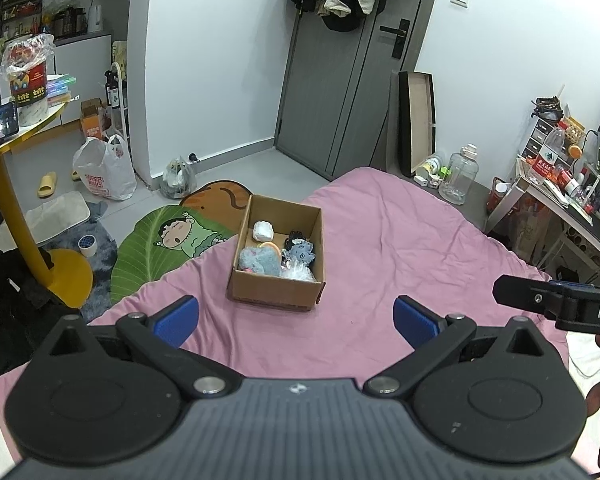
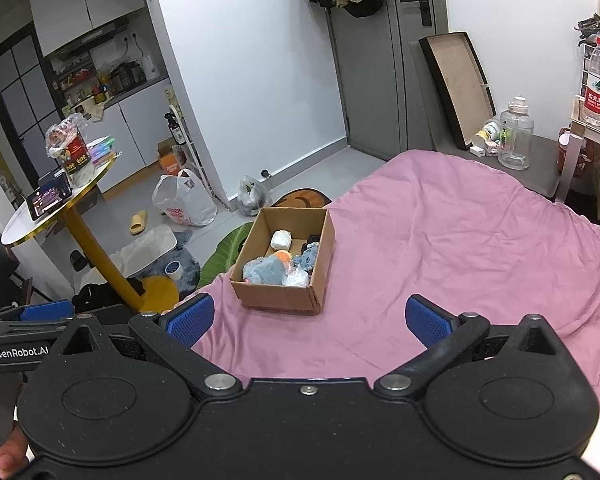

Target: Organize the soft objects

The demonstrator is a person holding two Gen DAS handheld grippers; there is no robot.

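Observation:
An open cardboard box [image 1: 274,294] stands on the pink bedspread [image 1: 400,248] near its far left edge; it also shows in the right wrist view [image 2: 278,294]. Inside lie several soft things: a white bundle [image 1: 263,231], a blue-grey plush [image 1: 260,261], a dark blue plush [image 1: 302,251], an orange piece [image 1: 270,245] and a clear plastic wrap [image 1: 298,273]. My left gripper [image 1: 296,320] is open and empty, held above the bedspread short of the box. My right gripper [image 2: 310,320] is open and empty, likewise short of the box. The right gripper's side shows at the left wrist view's right edge [image 1: 556,304].
Beyond the bed lie a leaf-shaped cartoon rug [image 1: 160,244], a yellow round table [image 1: 16,136], a white shopping bag [image 1: 104,170] and a tape roll [image 1: 87,245]. A clear water jug [image 1: 460,174] and a cluttered desk [image 1: 560,196] stand at the right. A grey door [image 1: 340,80] is behind.

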